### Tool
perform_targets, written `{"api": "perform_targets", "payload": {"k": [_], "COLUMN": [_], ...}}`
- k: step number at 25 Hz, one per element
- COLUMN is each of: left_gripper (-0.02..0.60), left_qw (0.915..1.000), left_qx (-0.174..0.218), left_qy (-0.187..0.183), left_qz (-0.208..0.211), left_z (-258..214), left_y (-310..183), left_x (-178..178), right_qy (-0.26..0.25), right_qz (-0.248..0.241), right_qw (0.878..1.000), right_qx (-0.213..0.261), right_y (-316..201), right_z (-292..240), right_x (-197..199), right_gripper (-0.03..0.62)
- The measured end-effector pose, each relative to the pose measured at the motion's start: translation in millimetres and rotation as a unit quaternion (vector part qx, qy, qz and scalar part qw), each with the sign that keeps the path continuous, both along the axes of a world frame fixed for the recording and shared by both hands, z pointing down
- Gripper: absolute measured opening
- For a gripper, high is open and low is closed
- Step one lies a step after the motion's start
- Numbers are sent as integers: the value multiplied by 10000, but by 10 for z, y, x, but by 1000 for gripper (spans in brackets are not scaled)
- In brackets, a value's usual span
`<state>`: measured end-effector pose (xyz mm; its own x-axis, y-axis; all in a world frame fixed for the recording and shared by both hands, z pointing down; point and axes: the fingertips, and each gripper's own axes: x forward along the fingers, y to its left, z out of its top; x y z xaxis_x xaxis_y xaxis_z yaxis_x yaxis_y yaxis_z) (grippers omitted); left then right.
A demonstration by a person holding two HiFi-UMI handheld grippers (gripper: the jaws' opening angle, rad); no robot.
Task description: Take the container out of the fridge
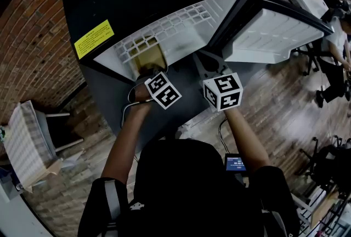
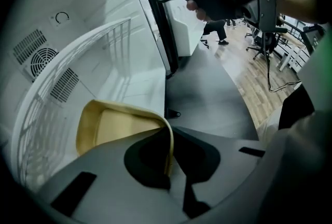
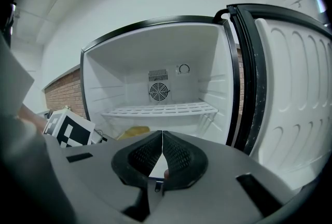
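Observation:
The container (image 2: 116, 123) is a shallow yellow tray on the white floor of the open fridge (image 3: 124, 57), under the wire shelf (image 3: 161, 110). My left gripper (image 2: 169, 140) is shut on the tray's near rim, which runs up between the two dark pads. In the head view the tray (image 1: 148, 59) shows just beyond the left gripper (image 1: 160, 89) at the fridge's mouth. My right gripper (image 3: 162, 139) is shut with nothing in it and hangs in front of the fridge, right of the left one. From the right gripper view the container (image 3: 133, 132) is partly hidden behind the jaws.
The fridge door (image 1: 274, 33) stands open to the right. A fan vent (image 3: 159, 92) sits in the back wall. A brick wall (image 1: 33, 38) runs along the left, with a white rack (image 1: 24, 142) on the wooden floor. Office chairs (image 1: 329, 71) stand at the far right.

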<state>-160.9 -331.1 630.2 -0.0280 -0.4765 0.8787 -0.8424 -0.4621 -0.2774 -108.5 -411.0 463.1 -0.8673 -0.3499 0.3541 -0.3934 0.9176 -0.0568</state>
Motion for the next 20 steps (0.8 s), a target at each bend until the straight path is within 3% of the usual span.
{"api": "perform_targets", "payload": {"k": [6,11,20], "left_gripper": [18,20,20], "left_qw": [9993,9963,9936], "left_qx": [-8,-147,-143], "left_qy": [249,667,753], "left_qz": [292,516,828], "left_z": [-147,-304,-502], "left_y": [245,522,949], "left_x": [206,411,580], "right_qy": [-5,-40,-114], "right_qz": [114,206,392], "right_qw": [9998,9995,9985], "right_qx": [138,238,373], "right_y": [220,451,874], "right_z": [-147,-250,-393], "right_x": [88,134,241], "right_gripper": [41,41,41]}}
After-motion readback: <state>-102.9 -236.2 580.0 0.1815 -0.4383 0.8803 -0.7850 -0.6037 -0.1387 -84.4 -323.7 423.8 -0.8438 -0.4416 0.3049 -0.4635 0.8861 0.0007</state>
